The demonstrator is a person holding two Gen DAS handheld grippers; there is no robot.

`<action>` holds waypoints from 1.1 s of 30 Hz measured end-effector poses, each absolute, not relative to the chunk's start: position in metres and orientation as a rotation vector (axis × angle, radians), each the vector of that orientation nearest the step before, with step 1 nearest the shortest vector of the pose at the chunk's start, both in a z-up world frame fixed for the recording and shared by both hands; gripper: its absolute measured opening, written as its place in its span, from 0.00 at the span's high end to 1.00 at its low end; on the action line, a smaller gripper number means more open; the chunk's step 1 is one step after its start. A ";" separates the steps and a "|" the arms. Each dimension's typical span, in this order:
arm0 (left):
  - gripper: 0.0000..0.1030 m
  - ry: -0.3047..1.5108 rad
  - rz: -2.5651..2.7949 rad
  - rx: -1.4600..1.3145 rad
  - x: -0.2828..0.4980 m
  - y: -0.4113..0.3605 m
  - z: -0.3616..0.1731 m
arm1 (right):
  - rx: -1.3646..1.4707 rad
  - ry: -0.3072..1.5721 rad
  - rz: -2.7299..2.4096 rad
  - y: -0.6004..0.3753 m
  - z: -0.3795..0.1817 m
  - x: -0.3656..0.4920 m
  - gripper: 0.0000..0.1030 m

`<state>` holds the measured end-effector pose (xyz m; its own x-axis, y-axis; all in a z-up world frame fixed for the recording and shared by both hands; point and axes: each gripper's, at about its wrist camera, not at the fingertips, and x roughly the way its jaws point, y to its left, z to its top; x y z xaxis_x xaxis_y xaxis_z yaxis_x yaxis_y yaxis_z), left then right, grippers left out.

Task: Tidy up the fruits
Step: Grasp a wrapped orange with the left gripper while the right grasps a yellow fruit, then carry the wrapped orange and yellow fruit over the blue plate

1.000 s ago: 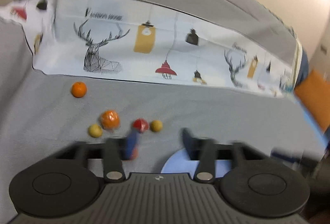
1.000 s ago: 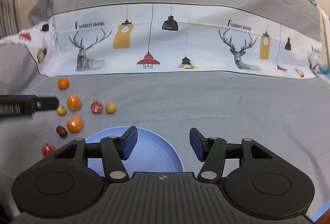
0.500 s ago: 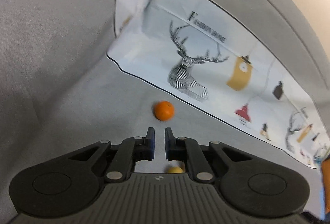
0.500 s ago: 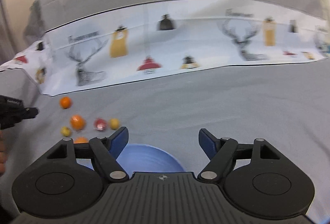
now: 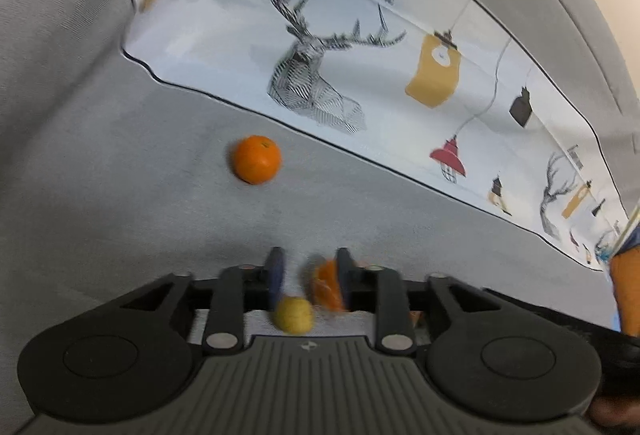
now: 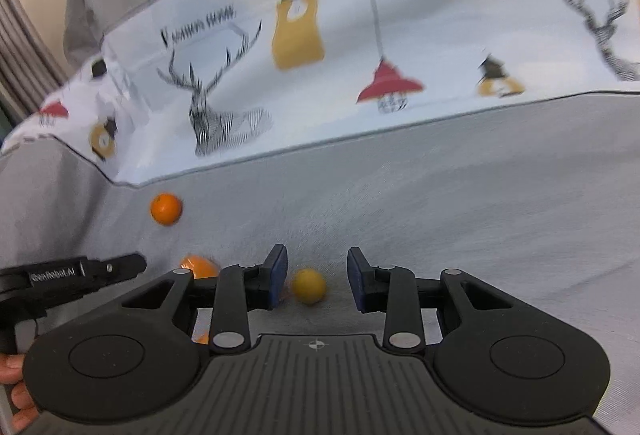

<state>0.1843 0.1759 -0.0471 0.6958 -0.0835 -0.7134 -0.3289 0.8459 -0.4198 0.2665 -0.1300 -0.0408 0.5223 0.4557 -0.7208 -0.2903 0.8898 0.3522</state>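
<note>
Yellow fruit [image 6: 308, 285] between parted jaws

Fruits [image 6: 308, 286] clustered nr jaws, grey cloth [image 6: 480, 195] open beyond

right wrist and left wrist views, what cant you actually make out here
- Left wrist: the orange fruit beside the left gripper is motion-blurred, so contact with the fingers is unclear.
- Right wrist: another orange piece is mostly hidden behind the right gripper body.
- Right wrist: the person's hand is cut off by the left edge.
</note>
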 end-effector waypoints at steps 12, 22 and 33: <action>0.49 0.890 0.100 -0.323 0.226 0.124 -0.075 | 0.090 1.057 0.434 -0.097 -0.082 0.289 0.54; 0.62 0.803 0.096 -0.150 0.216 0.108 -0.063 | -0.003 1.023 0.496 -0.084 -0.081 0.277 0.74; 0.62 0.642 0.019 0.158 0.154 0.064 -0.028 | -0.031 0.804 0.495 -0.122 -0.009 0.215 0.74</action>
<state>0.1542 0.0638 -0.0283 0.8015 0.0662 -0.5944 0.0318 0.9877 0.1528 0.2146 -0.1220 -0.0094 0.5859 0.4134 -0.6970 -0.4365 0.8857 0.1584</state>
